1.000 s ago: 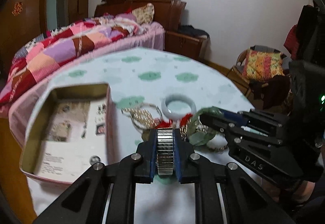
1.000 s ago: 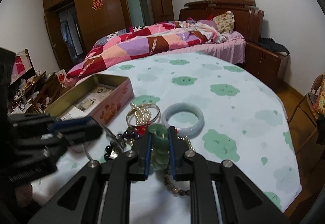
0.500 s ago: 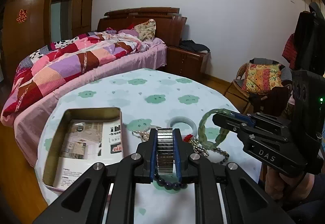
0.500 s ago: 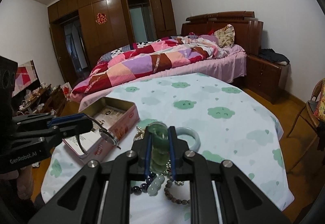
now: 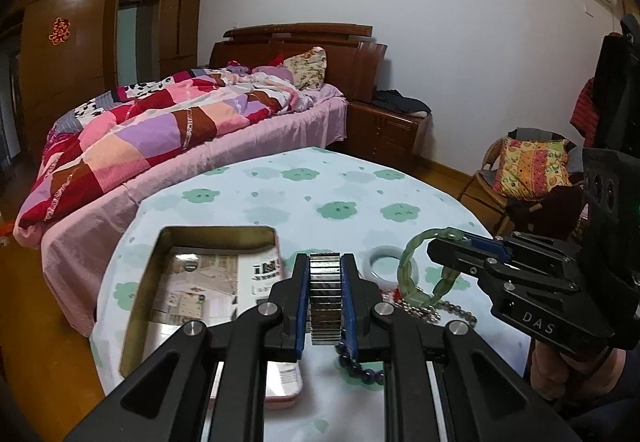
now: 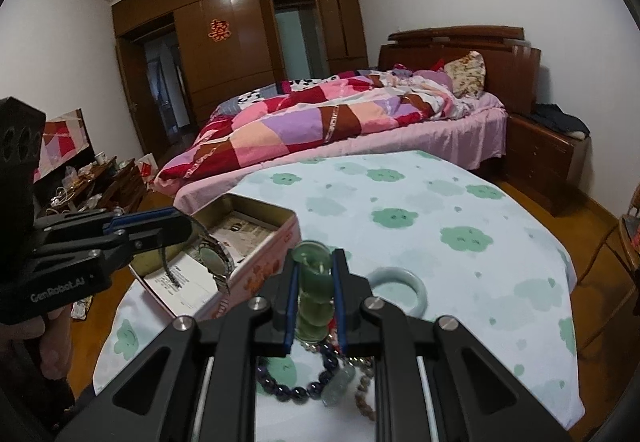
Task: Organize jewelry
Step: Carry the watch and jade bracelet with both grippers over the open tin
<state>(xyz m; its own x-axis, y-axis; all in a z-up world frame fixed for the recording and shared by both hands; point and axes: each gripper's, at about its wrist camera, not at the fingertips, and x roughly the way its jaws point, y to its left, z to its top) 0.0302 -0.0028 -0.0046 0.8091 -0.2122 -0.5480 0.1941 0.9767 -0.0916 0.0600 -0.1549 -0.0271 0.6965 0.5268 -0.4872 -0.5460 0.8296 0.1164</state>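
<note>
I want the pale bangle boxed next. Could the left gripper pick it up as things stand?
Probably not yet: the left gripper is shut on the watch, so its jaws are taken. The bangle itself lies uncovered on the table, clear of the tin.

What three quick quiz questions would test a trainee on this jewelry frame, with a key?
1. True or false: the left tool is shut on the metal watch.
2. What does the right tool hold: A) the pale bangle, B) the green bracelet, C) the dark bead bracelet?
3. Which ring-shaped piece lies on the tablecloth just beyond the right tool?

Key:
1. True; its pads clamp the watch's band.
2. B; the dark bead bracelet lies on the cloth below.
3. The pale bangle, to the right of the open tin.
</note>
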